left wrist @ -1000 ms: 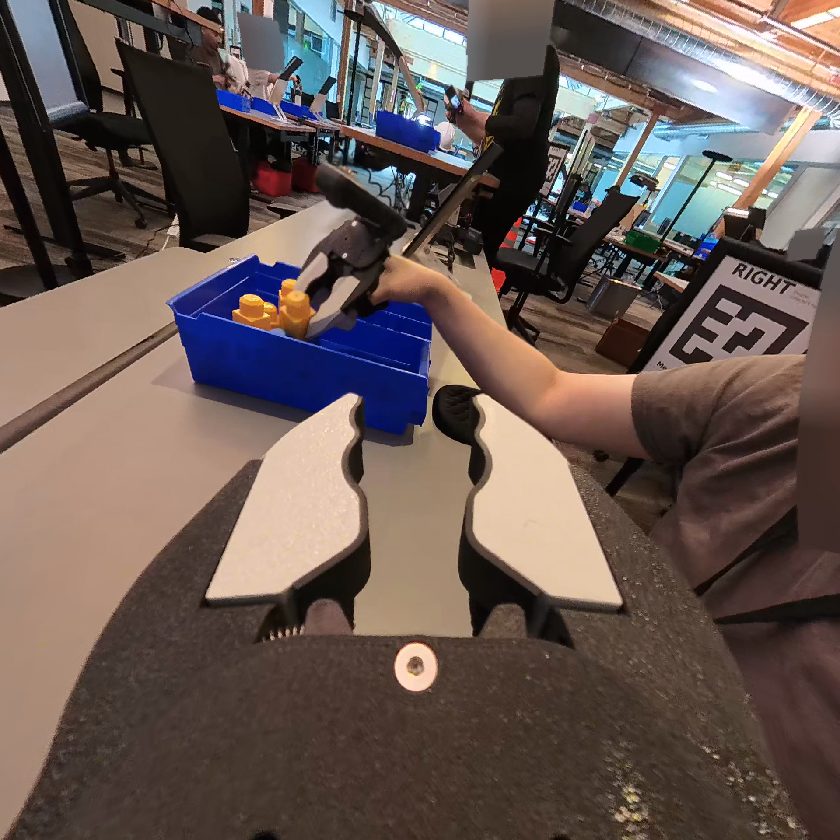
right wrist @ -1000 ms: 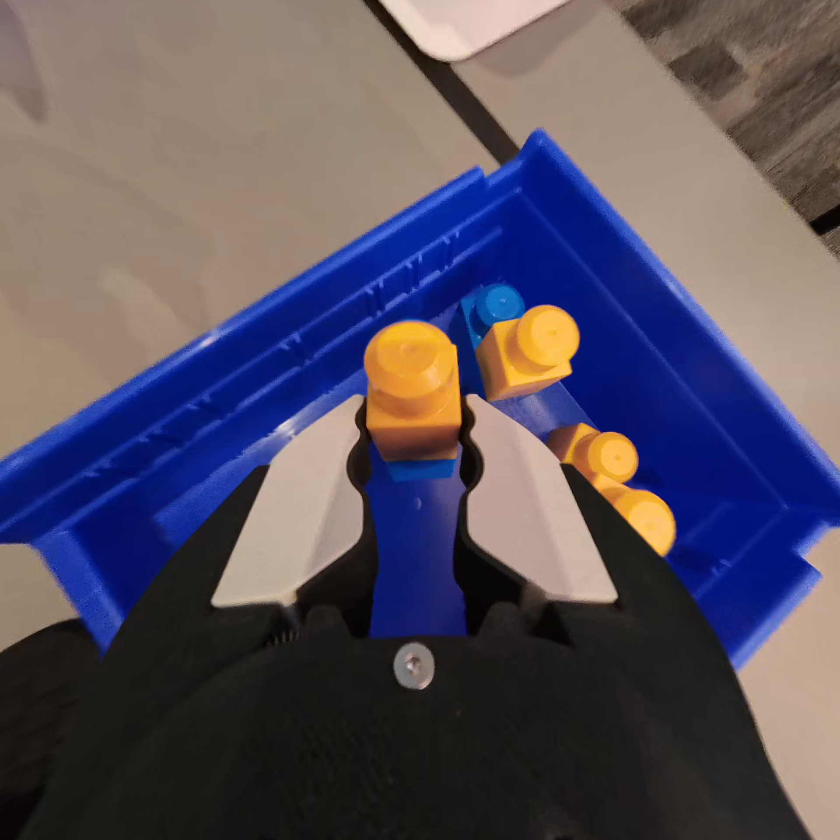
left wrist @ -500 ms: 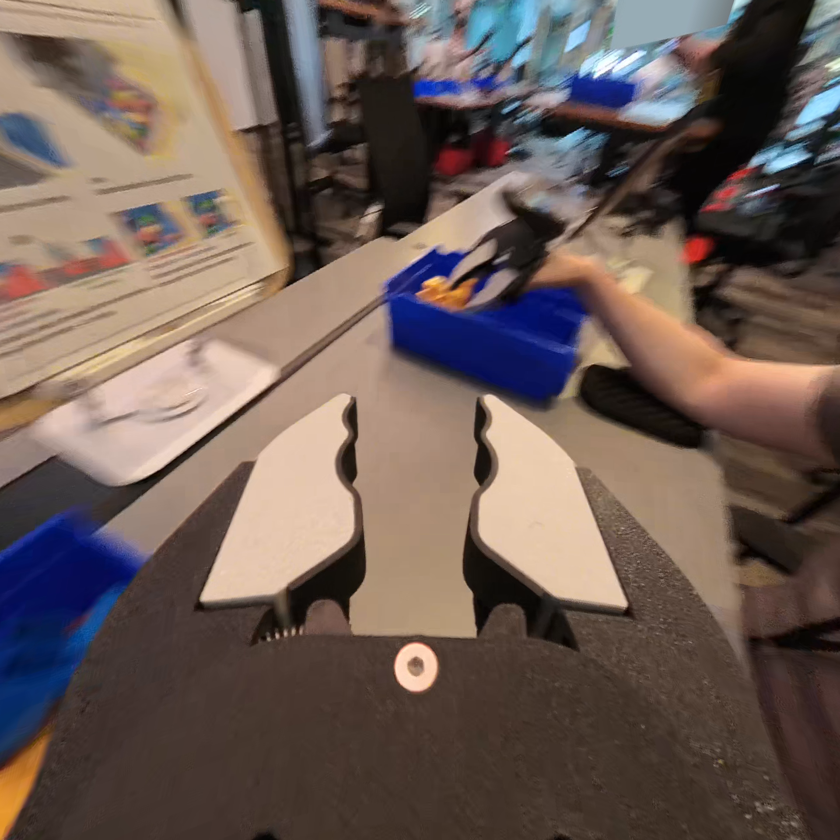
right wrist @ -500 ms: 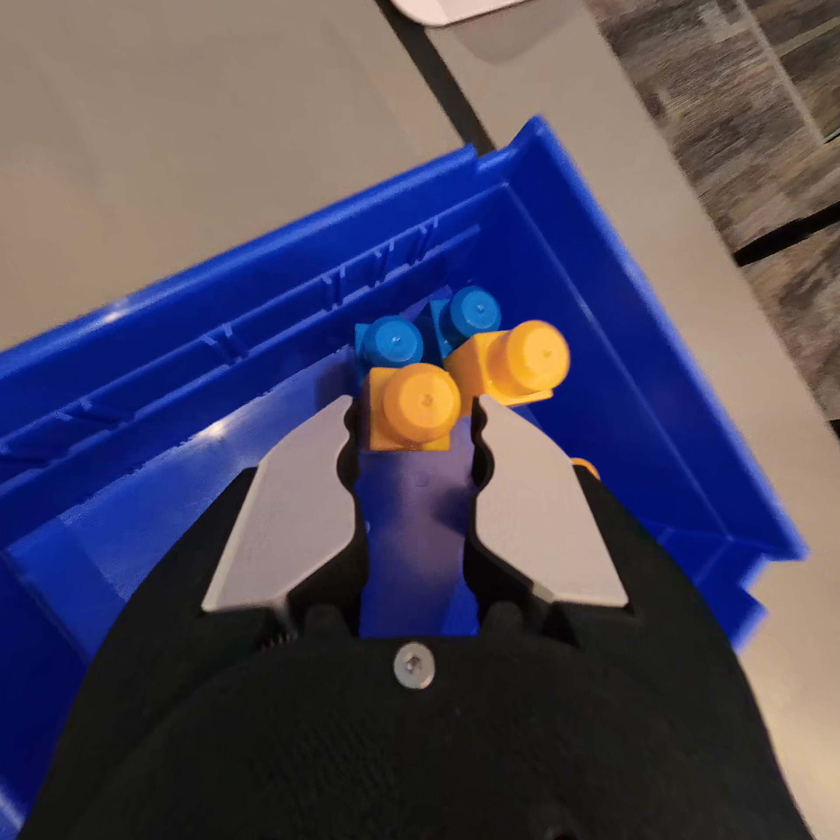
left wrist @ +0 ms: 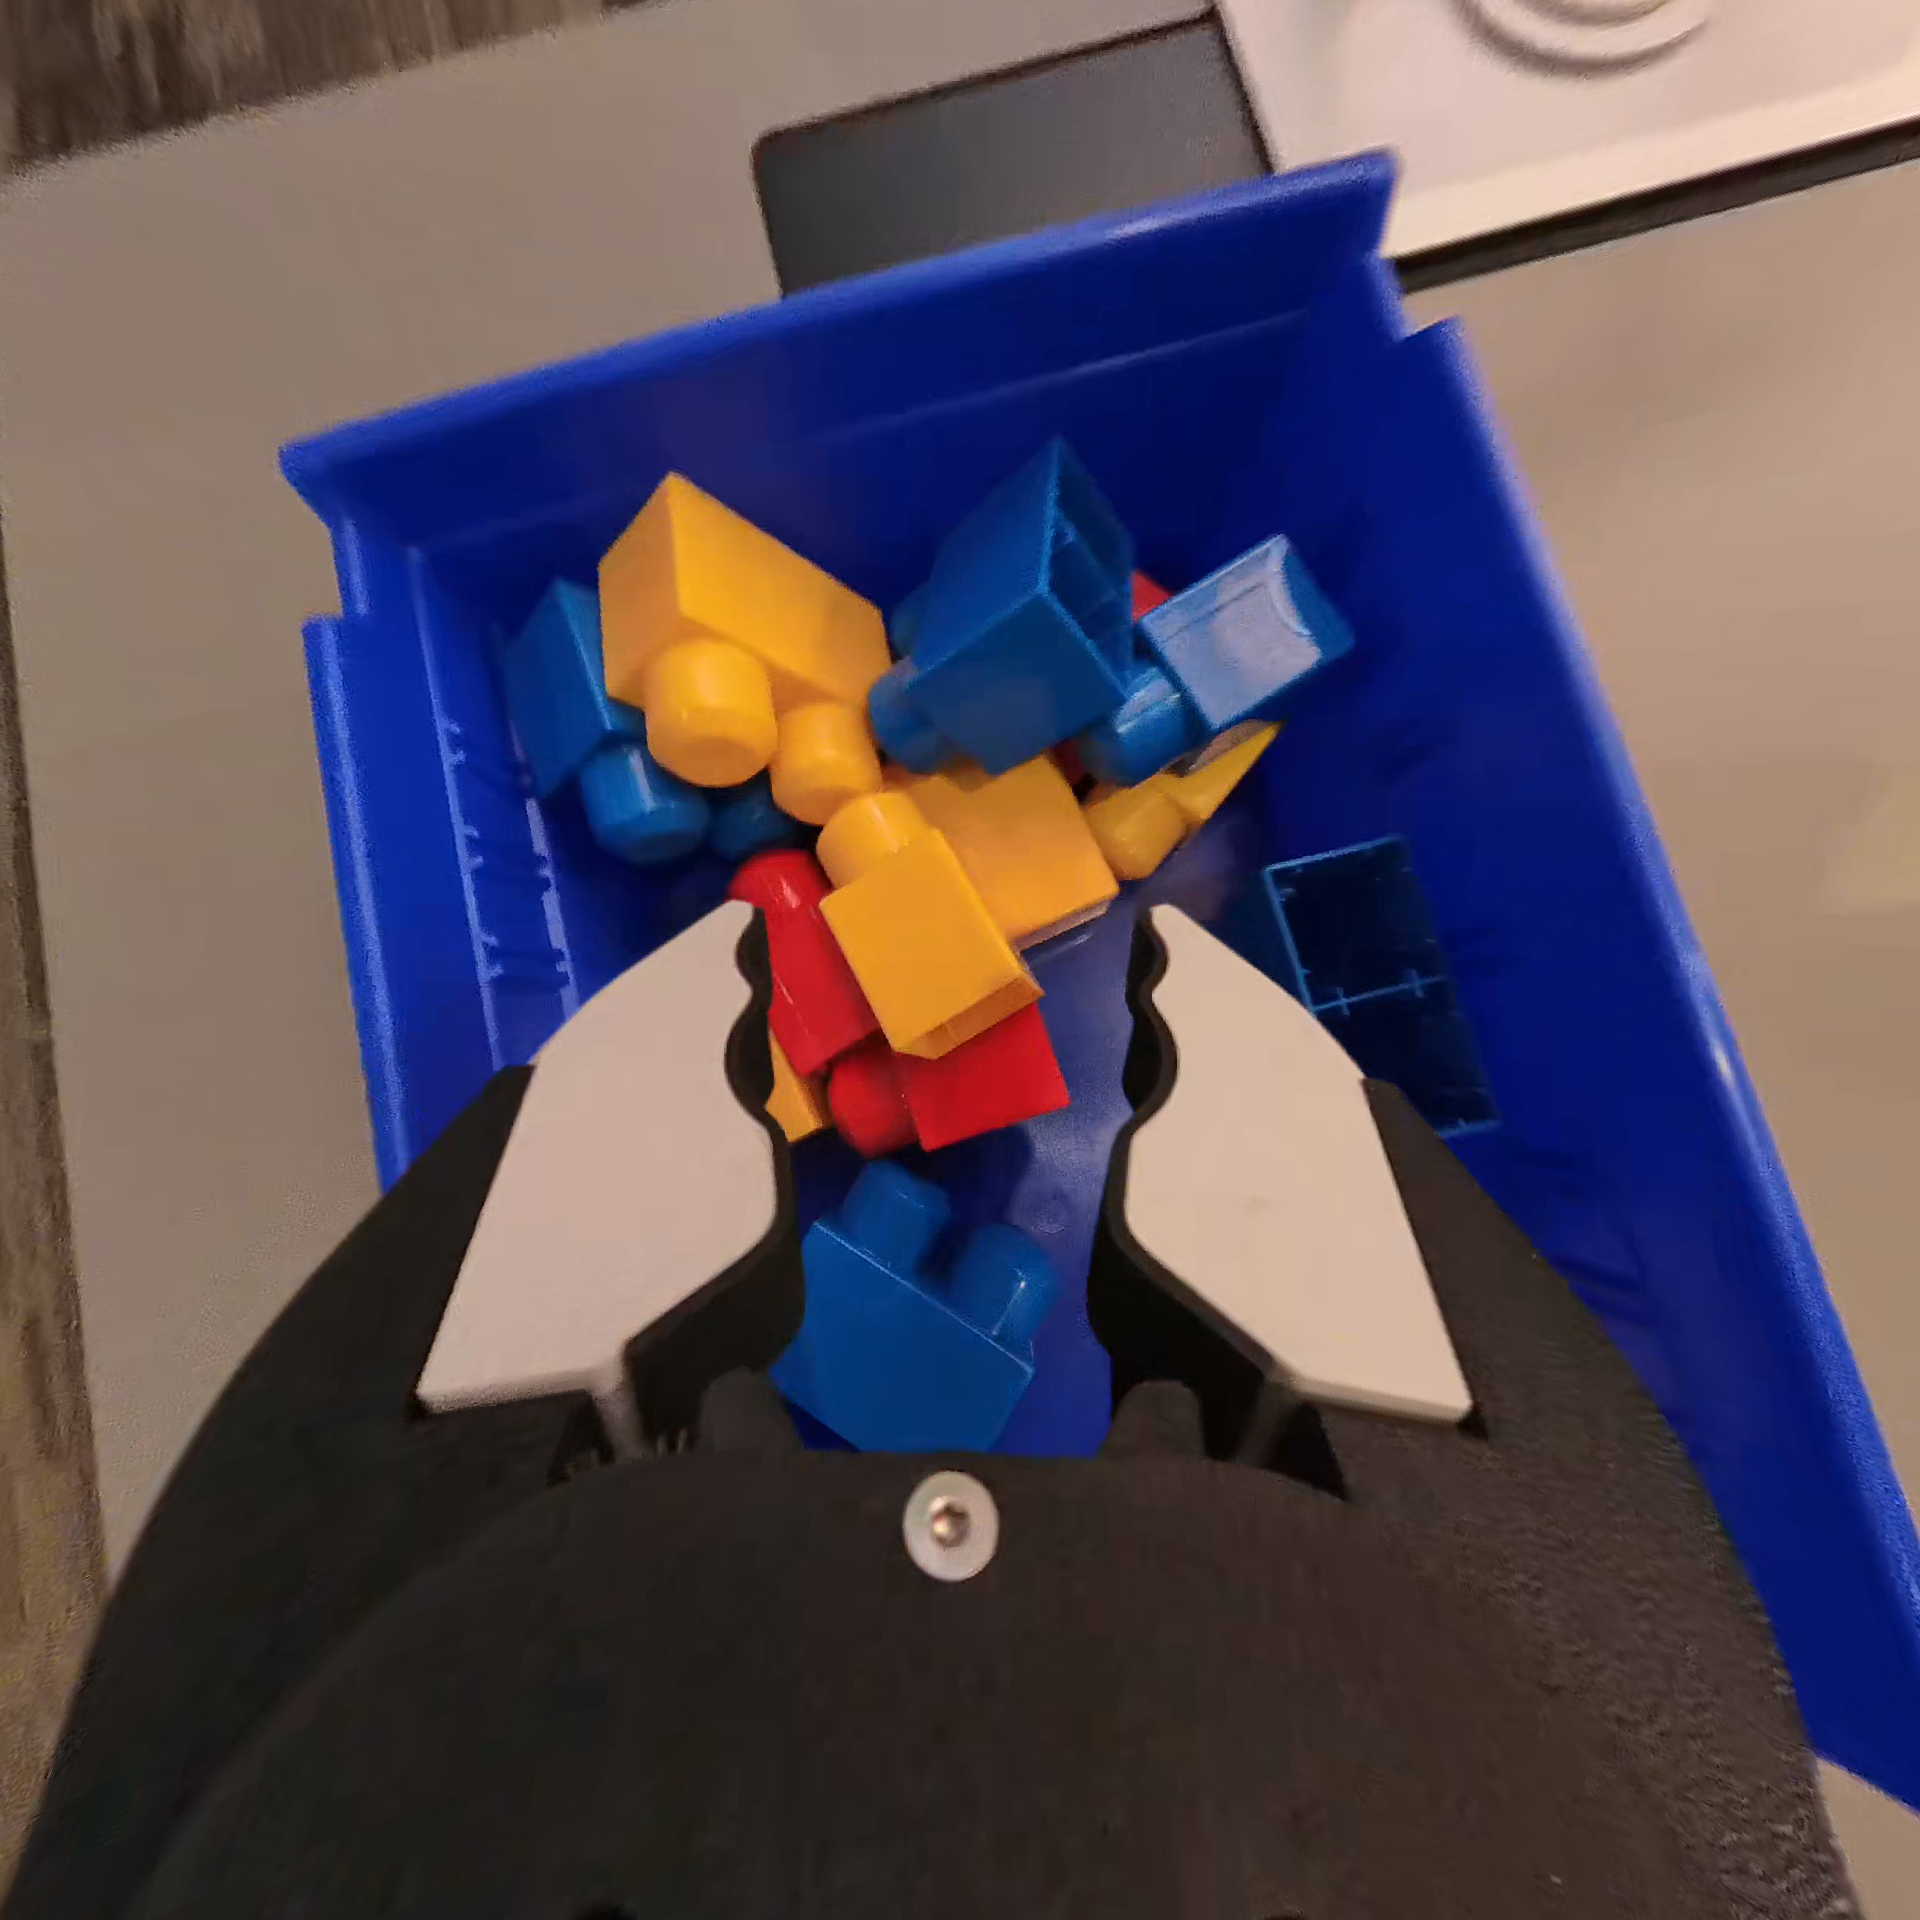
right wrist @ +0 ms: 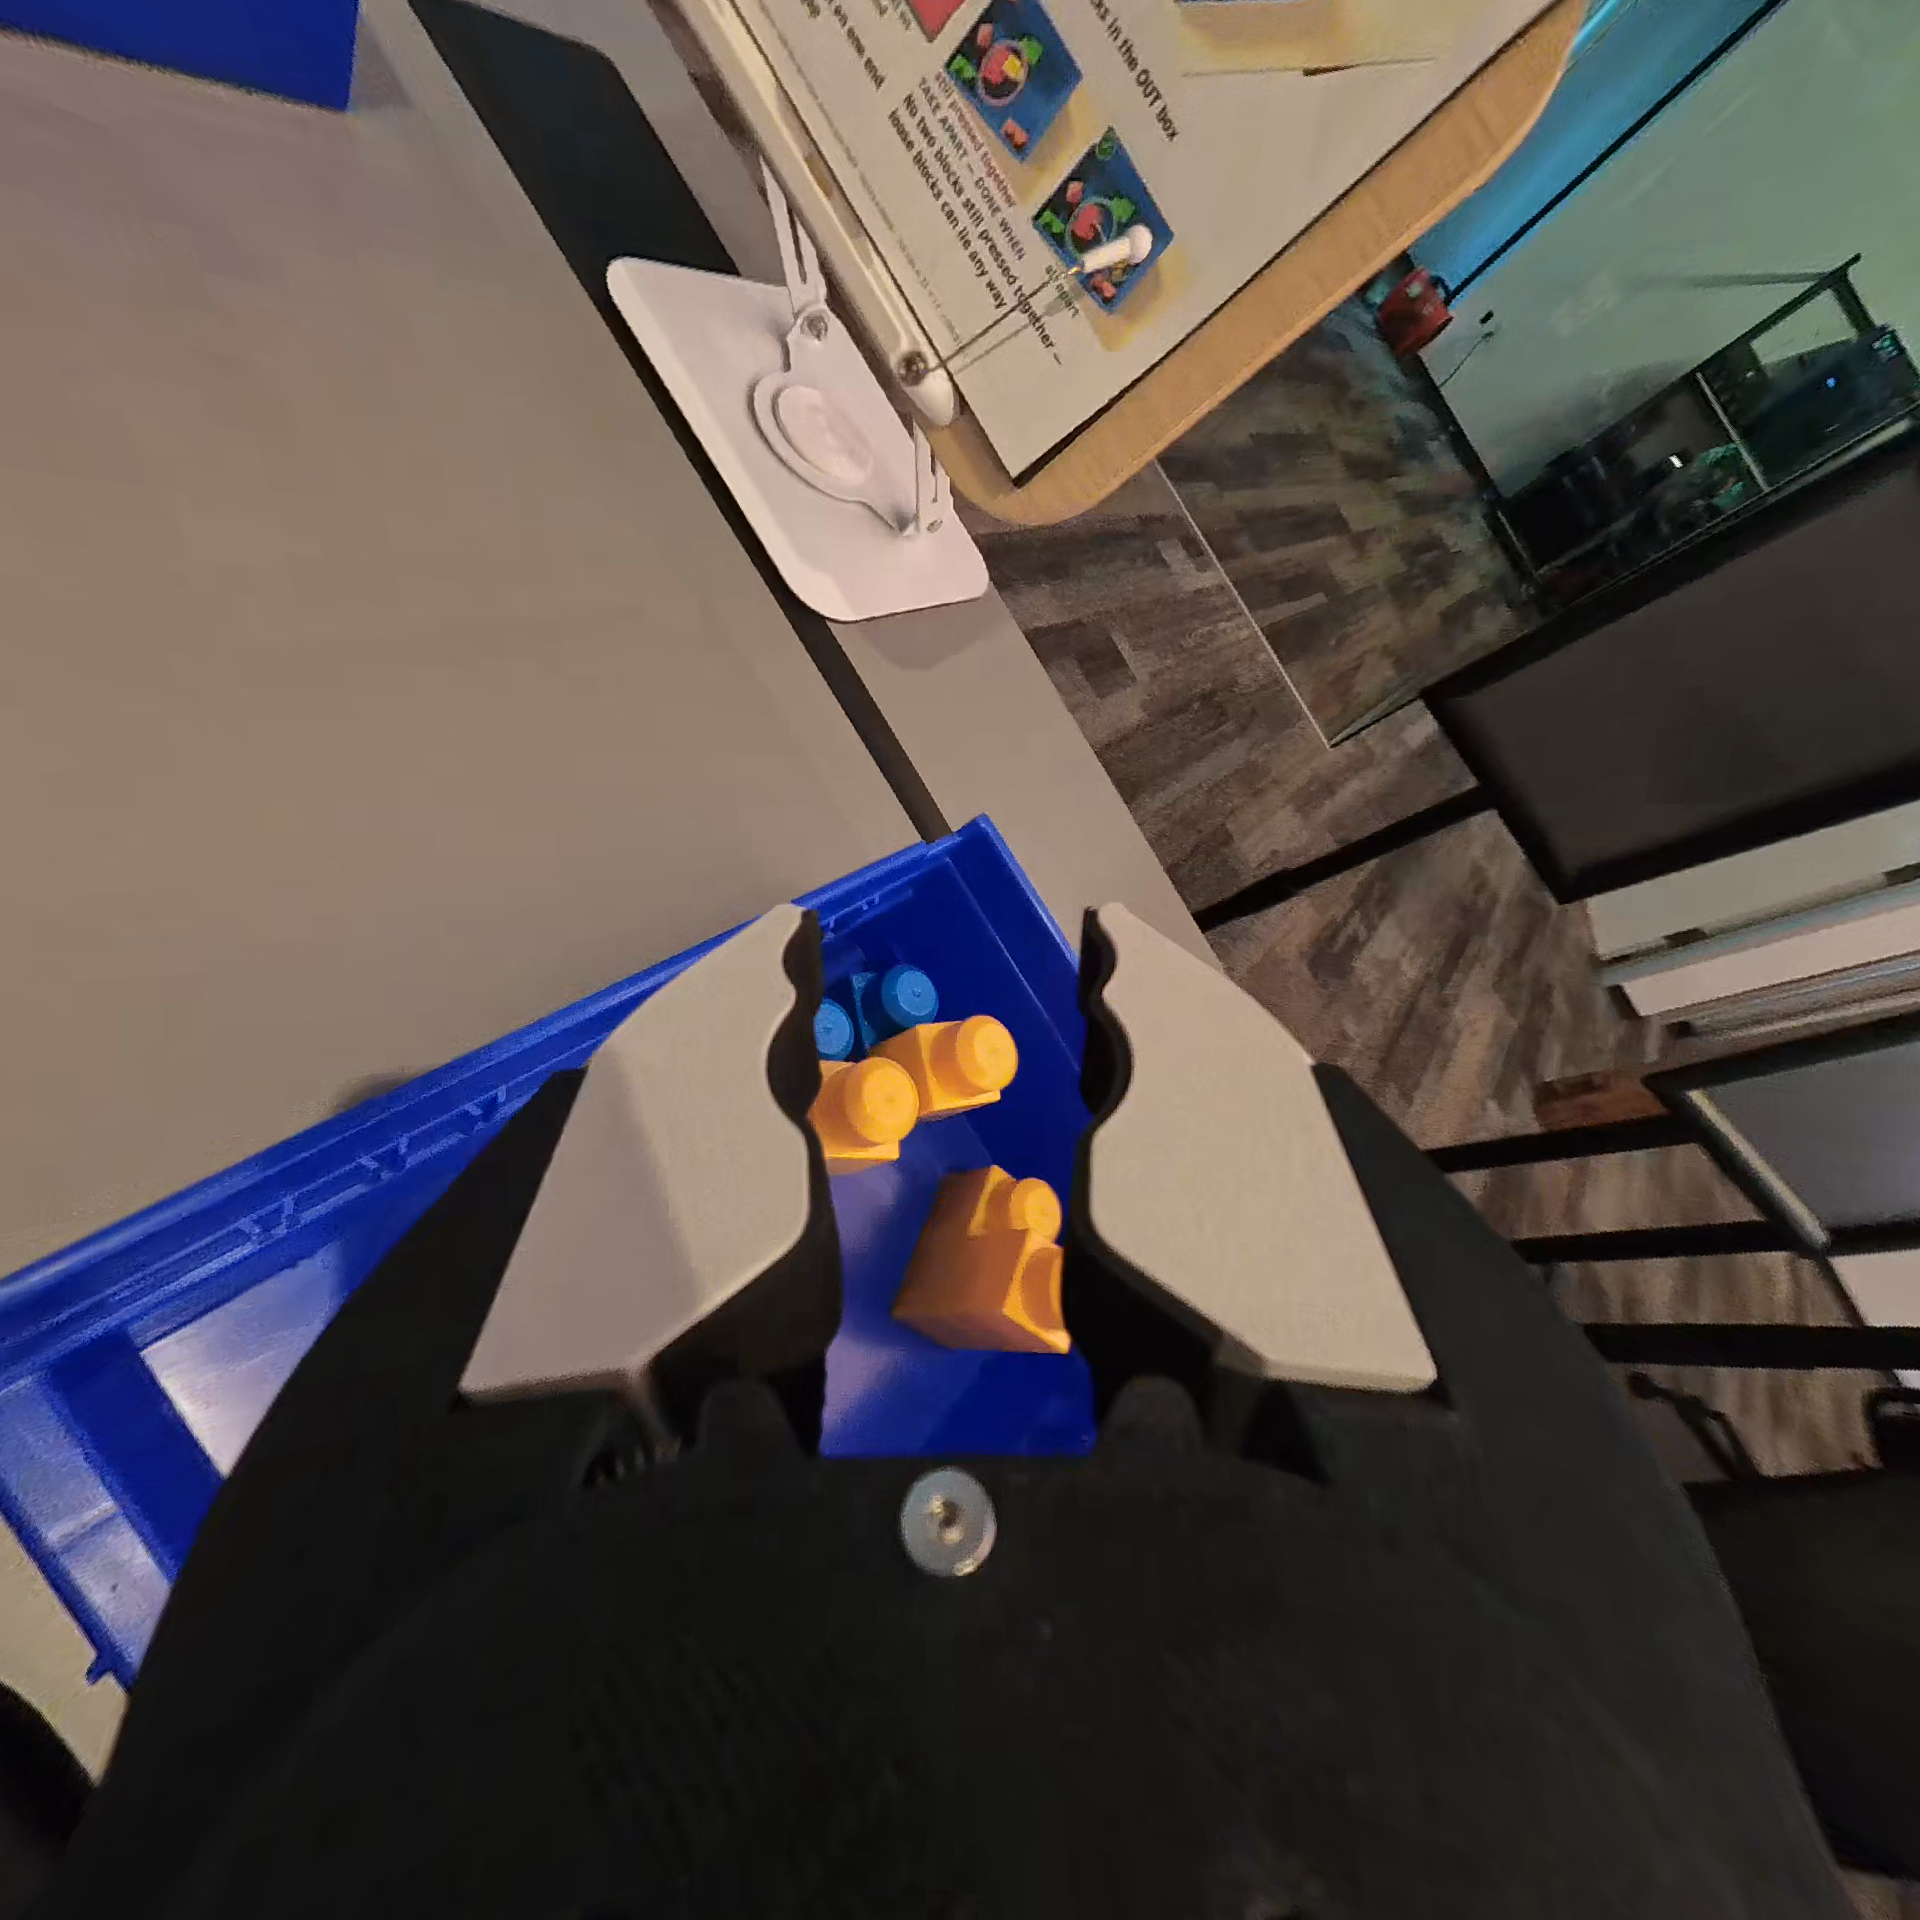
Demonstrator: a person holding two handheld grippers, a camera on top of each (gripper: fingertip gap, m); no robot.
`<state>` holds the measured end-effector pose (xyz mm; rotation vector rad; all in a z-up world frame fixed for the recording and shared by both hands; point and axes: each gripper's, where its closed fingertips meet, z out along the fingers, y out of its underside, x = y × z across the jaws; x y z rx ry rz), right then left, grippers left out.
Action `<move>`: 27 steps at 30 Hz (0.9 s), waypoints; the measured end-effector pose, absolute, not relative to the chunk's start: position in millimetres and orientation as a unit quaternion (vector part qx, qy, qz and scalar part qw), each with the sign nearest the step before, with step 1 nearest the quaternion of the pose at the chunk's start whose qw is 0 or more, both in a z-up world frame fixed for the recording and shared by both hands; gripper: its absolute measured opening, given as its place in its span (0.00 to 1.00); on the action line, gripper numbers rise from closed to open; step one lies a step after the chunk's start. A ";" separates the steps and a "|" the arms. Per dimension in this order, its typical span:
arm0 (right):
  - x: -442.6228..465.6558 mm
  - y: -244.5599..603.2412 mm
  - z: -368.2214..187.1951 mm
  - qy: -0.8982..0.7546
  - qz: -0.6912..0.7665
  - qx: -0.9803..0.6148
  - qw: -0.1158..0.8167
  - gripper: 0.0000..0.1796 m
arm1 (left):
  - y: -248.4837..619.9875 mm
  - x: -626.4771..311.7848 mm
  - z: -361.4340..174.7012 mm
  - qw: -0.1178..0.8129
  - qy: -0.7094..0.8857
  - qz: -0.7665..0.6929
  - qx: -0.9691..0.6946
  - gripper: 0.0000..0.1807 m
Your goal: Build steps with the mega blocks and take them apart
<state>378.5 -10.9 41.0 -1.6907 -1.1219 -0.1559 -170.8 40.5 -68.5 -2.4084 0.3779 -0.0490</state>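
Observation:
In the left wrist view my left gripper (left wrist: 945, 920) is open and hangs over a blue bin (left wrist: 1621, 935) piled with mega blocks. A yellow block (left wrist: 920, 940) and red blocks (left wrist: 977, 1081) lie between its fingertips, and a blue block (left wrist: 904, 1320) lies deeper between the fingers. Other yellow (left wrist: 727, 623) and blue blocks (left wrist: 1018, 634) are heaped at the far end. In the right wrist view my right gripper (right wrist: 945, 920) is open and empty above a second blue bin (right wrist: 312, 1236). That bin holds single yellow blocks (right wrist: 935, 1070), a yellow two-stud block (right wrist: 987, 1278) and a blue block (right wrist: 883, 1003).
Both bins stand on a grey table (right wrist: 364, 623). A white stand base (right wrist: 810, 447) holds an instruction board (right wrist: 1039, 187) beyond the right bin. A dark slot (left wrist: 997, 197) runs across the table behind the left bin. The floor (right wrist: 1351, 935) lies past the table edge. About 55 centimetres separates my left fingertips from my right.
My left gripper has swung from facing the far bin down over a bin full of blocks. My right gripper has let go of the yellow block into its bin and risen.

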 end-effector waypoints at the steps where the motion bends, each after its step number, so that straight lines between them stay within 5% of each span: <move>1: 374.5 -11.5 39.0 -0.477 -0.072 -0.705 0.520 0.27 | 41.9 -172.2 -71.7 0.340 0.135 -0.011 -0.931 0.38; 9: 362.9 -10.5 21.5 -0.503 -0.079 -0.711 0.486 0.27 | 47.6 -181.8 -99.5 0.306 0.062 0.031 -0.949 0.36; 16: 377.7 -8.4 19.3 -0.494 -0.101 -0.722 0.473 0.27 | 49.4 -184.6 -109.1 0.287 0.090 0.092 -0.949 0.23; 22: 382.5 -7.4 20.1 -0.492 -0.115 -0.725 0.469 0.27 | 36.4 -154.0 -37.8 0.375 0.089 -0.002 -0.923 0.23; 27: 386.1 -7.6 22.7 -0.486 -0.116 -0.727 0.472 0.27 | -13.2 -2.3 15.0 0.425 0.264 -0.129 -0.856 0.23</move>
